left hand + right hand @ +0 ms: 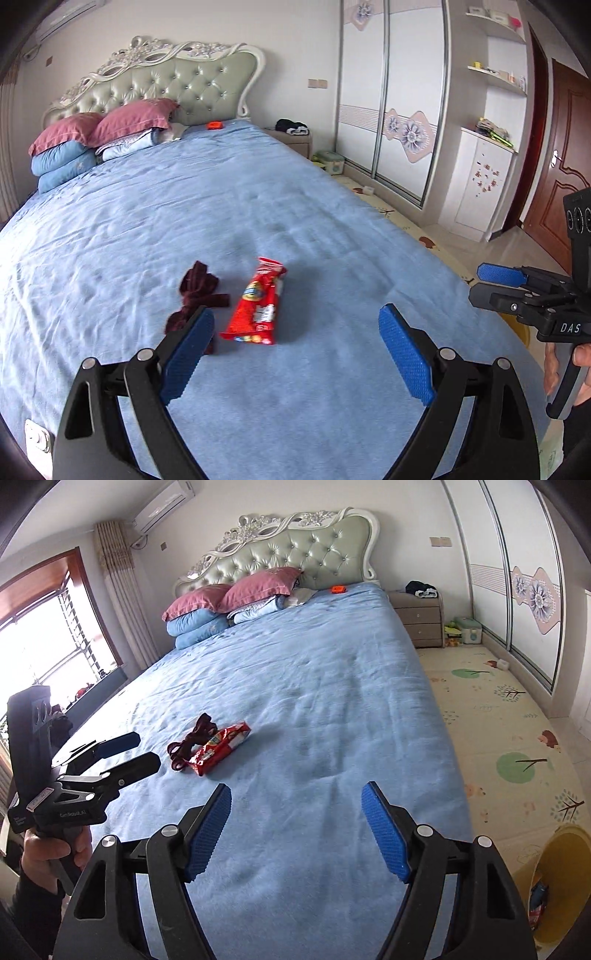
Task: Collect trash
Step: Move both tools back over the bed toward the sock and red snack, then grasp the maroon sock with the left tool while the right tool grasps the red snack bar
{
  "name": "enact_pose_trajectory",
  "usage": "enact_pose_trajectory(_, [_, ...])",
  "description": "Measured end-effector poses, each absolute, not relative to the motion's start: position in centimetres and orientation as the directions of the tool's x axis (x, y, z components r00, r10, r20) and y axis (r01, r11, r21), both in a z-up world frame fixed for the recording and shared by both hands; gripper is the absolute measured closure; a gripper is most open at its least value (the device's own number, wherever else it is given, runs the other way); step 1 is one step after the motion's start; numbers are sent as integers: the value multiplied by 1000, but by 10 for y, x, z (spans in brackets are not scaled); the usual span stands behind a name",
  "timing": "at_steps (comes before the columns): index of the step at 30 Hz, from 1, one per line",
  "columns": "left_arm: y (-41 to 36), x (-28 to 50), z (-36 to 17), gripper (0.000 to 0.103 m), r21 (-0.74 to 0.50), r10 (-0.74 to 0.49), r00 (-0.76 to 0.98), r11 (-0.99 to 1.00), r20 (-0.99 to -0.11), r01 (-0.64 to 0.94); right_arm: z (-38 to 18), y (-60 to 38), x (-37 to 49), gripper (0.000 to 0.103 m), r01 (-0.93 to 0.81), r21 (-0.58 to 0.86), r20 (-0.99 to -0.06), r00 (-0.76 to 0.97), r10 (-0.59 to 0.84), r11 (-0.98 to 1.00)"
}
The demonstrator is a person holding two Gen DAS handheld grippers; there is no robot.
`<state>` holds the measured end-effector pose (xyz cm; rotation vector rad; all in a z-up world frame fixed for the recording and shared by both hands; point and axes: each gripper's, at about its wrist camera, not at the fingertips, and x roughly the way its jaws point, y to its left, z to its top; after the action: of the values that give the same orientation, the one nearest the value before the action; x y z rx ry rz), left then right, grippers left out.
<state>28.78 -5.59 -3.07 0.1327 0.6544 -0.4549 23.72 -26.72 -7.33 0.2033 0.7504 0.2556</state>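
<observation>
A red snack wrapper [258,306] [221,747] lies on the blue bed sheet [184,206] [314,672]. Touching its left side is a dark red crumpled fabric piece [195,291] [188,742]. My left gripper [297,312] [146,747] hovers open just short of the wrapper, its left finger over the fabric's near end. My right gripper [297,788] [476,282] is open and holds nothing, above the sheet to the right of the wrapper. A yellow bin [554,878] with some rubbish inside stands on the floor by the bed's near right corner.
Pillows and folded quilts [207,613] are stacked at the headboard, with a small orange object [338,589] [214,125] beside them. A nightstand [419,618], a patterned floor mat [498,709] and a sliding wardrobe [391,110] lie to the right. A window [44,638] is at the left.
</observation>
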Motion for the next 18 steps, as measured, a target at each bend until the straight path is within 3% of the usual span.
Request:
enact_pose_trajectory(12, [15, 373, -73, 13, -110, -310, 661, 939, -683, 326, -81, -194, 297, 32, -218, 237, -689, 649, 322, 947])
enact_pose_trajectory(18, [14, 400, -88, 13, -95, -310, 635, 932, -707, 349, -87, -180, 319, 32, -228, 223, -702, 636, 319, 948])
